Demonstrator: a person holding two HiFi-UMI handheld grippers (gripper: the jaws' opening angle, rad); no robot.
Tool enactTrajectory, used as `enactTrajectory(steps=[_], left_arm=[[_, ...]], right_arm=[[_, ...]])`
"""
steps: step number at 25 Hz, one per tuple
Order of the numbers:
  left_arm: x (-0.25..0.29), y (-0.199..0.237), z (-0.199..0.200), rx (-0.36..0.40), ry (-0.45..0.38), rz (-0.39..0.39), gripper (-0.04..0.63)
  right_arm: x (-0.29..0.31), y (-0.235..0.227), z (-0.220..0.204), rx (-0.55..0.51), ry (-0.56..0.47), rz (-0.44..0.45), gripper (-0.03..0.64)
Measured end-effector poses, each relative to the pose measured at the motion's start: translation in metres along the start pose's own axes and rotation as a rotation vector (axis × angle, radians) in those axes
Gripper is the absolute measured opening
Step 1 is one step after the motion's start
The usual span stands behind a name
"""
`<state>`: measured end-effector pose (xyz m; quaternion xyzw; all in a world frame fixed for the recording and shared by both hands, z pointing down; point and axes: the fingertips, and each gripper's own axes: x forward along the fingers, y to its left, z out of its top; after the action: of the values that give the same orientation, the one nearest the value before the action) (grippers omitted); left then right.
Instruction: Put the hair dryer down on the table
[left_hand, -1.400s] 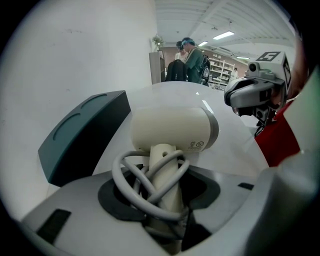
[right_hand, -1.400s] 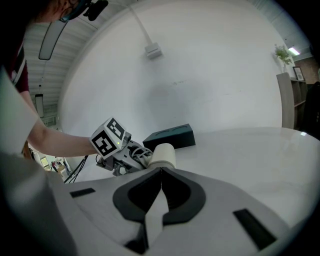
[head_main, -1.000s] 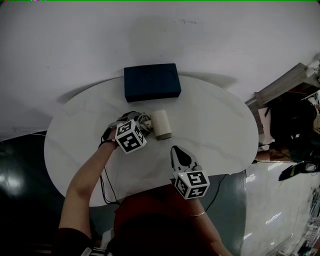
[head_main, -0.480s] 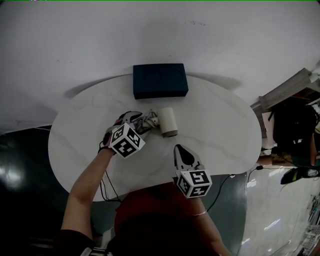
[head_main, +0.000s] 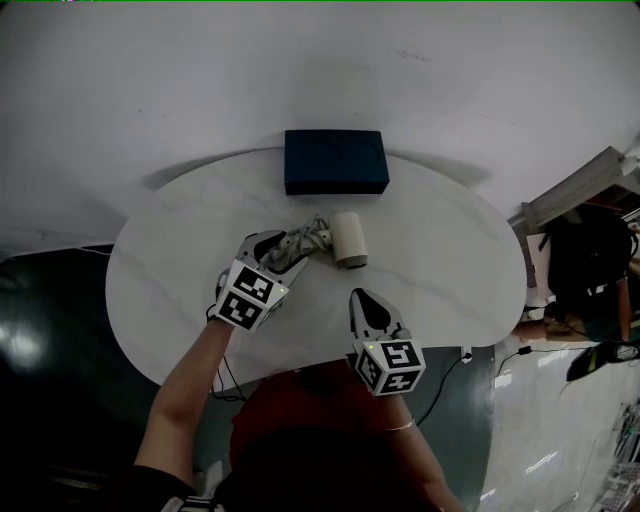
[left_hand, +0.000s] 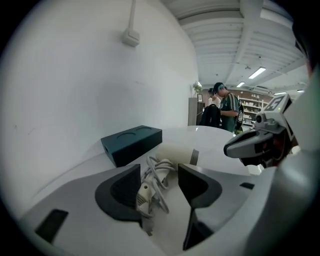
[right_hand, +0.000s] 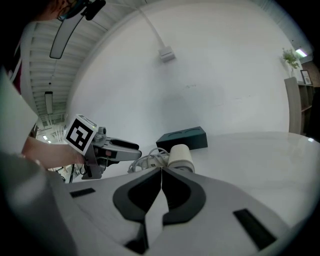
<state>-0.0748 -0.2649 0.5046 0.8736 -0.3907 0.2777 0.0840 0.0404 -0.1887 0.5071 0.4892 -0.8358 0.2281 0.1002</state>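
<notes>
The cream hair dryer lies on its side on the white table at frame centre, just below the dark blue box. The left gripper, left of it, has jaws wide and closing, with the coiled cord between them, unpressed. The right gripper, lower centre, has its jaws together, empty

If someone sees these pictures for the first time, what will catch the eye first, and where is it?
The cream hair dryer lies in the middle of the white oval table, with its bundled cord between the closing jaws of the left gripper, which do not press on it yet. A dark blue box sits at the table's far edge, and the right gripper is shut and empty over the near edge.
</notes>
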Motion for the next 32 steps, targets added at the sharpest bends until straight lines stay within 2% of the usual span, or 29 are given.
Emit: enactTrajectory(steps=[8,20,32], left_arm=[[-0.035,-0.004,-0.004,-0.107,-0.069,0.076,0.159],[-0.081,-0.012,-0.023,-0.24,-0.127,0.166,0.083],[-0.119,-0.025,-0.048,-0.273,-0.128,0.222,0.041]], right_arm=[[-0.008,0.018,0.001,-0.017,-0.02,0.009,0.015],[-0.023,0.043,0.003,-0.05,-0.055,0.021,0.015],[-0.04,0.069,0.0,-0.064,-0.082,0.021,0.015]])
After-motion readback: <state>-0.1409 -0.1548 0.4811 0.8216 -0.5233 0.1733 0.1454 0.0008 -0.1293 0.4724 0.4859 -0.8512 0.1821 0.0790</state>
